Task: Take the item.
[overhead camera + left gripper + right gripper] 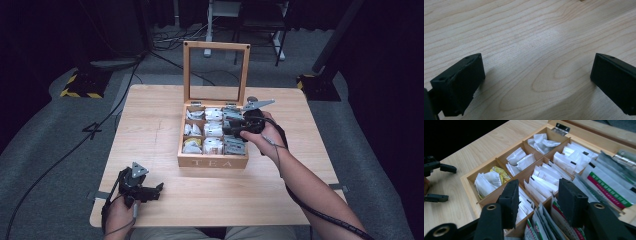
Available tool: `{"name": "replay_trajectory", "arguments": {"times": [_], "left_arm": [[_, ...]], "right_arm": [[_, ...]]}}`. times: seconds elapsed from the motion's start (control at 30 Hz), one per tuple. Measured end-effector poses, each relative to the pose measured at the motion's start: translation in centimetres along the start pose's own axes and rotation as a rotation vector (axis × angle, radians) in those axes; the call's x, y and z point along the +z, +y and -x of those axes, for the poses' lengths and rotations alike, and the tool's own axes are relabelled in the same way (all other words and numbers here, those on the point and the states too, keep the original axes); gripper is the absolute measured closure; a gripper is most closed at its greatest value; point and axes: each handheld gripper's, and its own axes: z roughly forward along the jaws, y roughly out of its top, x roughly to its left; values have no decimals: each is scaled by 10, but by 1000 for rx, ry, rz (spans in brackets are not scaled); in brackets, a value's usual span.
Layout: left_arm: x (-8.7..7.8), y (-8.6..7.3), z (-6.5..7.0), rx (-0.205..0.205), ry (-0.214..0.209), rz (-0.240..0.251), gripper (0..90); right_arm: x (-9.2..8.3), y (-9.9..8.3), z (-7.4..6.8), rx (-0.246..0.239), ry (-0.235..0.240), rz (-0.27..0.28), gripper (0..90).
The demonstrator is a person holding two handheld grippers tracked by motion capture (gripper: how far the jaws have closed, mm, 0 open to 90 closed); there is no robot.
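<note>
Fingers (574,202) apart above tea packets (544,180) in box (470,192)

Right gripper (537,202) over tea box (470,188), jaws part open, nothing clamped. Below and between jaws: white sachets (541,181) in middle compartment. Right of jaws: green-red striped packets (610,186). Far left: other gripper (436,181) on table (471,150).
</note>
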Motion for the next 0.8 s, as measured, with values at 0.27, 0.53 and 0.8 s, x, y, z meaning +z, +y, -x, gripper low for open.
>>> {"name": "replay_trajectory", "arguments": {"times": [0.27,0.53,0.8], "left_arm": [[-2,-2,2,-15,8,3,0],[-4,-5,4,-28,15,2,1],[-4,-4,4,-25,13,2,0]], "right_arm": [[18,1,-14,3,49,-63,565],[42,-1,-22,9,65,-172,626],[48,-5,-28,16,104,-237,692]]}}
